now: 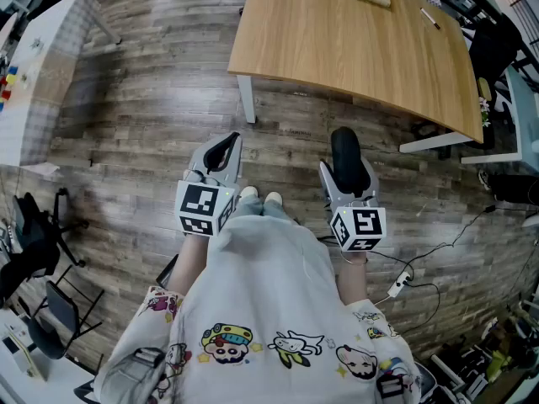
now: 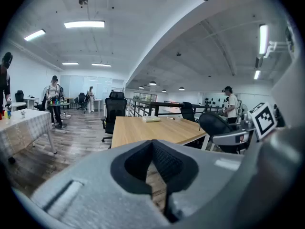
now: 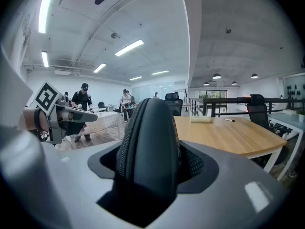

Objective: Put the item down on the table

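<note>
Wooden counter (image 1: 337, 40) ahead of me, plank floor (image 1: 143, 99), open office. My right fingers (image 3: 196, 165) clench the black zippered case (image 3: 150, 142) between them; my left fingers (image 2: 167, 162) are closed, empty.

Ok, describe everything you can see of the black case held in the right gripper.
The black zippered case is a rounded, oval pouch of matte, fabric-like material with a zip running along its edge. It stands on edge, clamped between the right gripper's jaws, in the air above the wooden floor, short of the tan wooden table.
</note>
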Demonstrator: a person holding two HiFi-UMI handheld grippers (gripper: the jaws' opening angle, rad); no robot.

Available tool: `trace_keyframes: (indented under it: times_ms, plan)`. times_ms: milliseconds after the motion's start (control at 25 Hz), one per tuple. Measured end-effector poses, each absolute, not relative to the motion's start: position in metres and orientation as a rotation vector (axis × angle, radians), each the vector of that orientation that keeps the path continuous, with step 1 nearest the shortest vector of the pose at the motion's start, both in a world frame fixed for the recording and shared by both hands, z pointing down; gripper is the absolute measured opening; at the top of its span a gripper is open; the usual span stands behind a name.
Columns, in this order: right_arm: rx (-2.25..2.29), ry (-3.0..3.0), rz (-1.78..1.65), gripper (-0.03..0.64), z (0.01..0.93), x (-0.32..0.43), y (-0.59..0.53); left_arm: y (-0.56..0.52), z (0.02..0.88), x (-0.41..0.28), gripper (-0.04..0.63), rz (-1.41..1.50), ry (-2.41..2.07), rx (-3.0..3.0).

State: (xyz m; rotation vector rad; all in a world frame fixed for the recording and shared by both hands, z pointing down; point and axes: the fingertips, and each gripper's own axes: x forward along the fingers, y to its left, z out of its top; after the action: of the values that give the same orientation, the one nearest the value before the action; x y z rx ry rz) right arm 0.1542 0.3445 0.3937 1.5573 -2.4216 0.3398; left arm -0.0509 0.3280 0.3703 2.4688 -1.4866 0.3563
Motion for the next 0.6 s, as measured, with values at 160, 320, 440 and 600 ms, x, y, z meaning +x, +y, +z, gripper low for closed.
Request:
trace_keyframes:
  times_ms: [160, 320, 440, 600]
  plan:
    - [1.55, -2.446, 0.345, 0.327, 0.391, 0.158, 0.347, 0.332, 0.369, -0.044, 0.0, 0.349, -1.488, 2.481]
    - [1.558, -2.47, 0.394, 0.327, 0.391, 0.165, 0.346, 0.334, 0.367, -0.037, 0.0, 0.341, -1.495, 2.48]
    - [1.559, -2.481, 0.419, 0.328, 0.393, 0.164, 0.34, 0.329, 0.367, -0.037, 0.0, 0.344, -1.491, 2.481]
    - [1.541, -2.477, 0.438, 0.328, 0.4, 0.158, 0.325, 0.313, 0.375, -0.038, 0.0, 0.349, -1.479, 2.47]
